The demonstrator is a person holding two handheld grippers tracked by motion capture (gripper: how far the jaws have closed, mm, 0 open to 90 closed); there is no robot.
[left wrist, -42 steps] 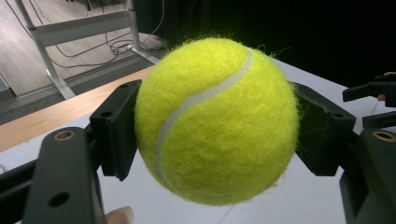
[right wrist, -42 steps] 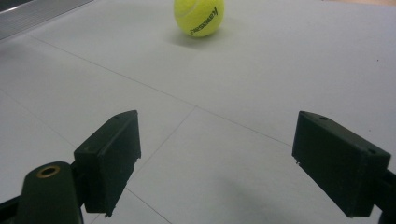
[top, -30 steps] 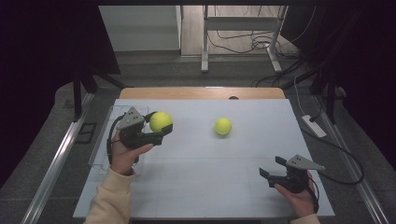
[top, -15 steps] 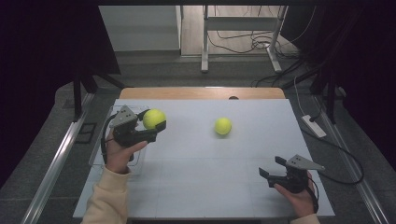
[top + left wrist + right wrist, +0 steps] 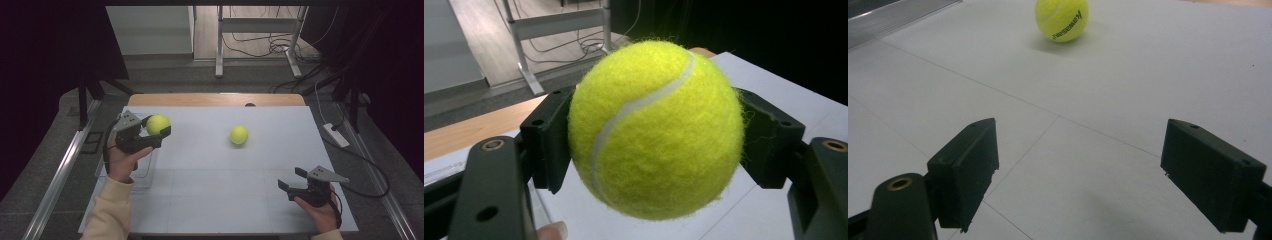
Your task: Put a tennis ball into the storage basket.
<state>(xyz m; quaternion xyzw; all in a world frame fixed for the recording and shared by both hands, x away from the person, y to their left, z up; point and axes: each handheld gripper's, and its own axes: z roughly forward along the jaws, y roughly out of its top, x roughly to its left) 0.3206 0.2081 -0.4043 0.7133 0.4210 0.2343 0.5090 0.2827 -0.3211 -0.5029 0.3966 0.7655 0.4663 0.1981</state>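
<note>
Left gripper [image 5: 156, 131]: seen at centre left of the high view, raised above the bench [image 5: 210, 200], carried in the person's left hand [image 5: 122, 162]. Its fingers [image 5: 546, 137] are closed on a yellow tennis ball [image 5: 158, 123]; in the left gripper view the held ball [image 5: 656, 130] sits squarely between both pads, each pressing a flank of the felt, with the white seam curving across its front. The ball is clear of the bench surface. A fingertip of the holding hand shows at the lower edge of that view.

Beneath and just beside the left hand, at the left margin of the bench, lies a clear shallow tray [image 5: 145, 177]; its contents cannot be determined.

Right gripper [image 5: 295, 181]: at lower right of the high view, held low near the bench in the person's right hand [image 5: 320, 210]. Its fingers [image 5: 968, 165] stand wide apart with nothing between them; bare white bench surface is visible through the gap in the right gripper view.

Second tennis ball [image 5: 239, 135]: resting on the bench just right of centre in the high view, well apart from both grippers. In the right gripper view it appears at top centre [image 5: 1062, 19], black lettering facing the camera, standing free on the surface.

The bench top is white, with a wooden strip [image 5: 215, 99] along its far edge.
</note>
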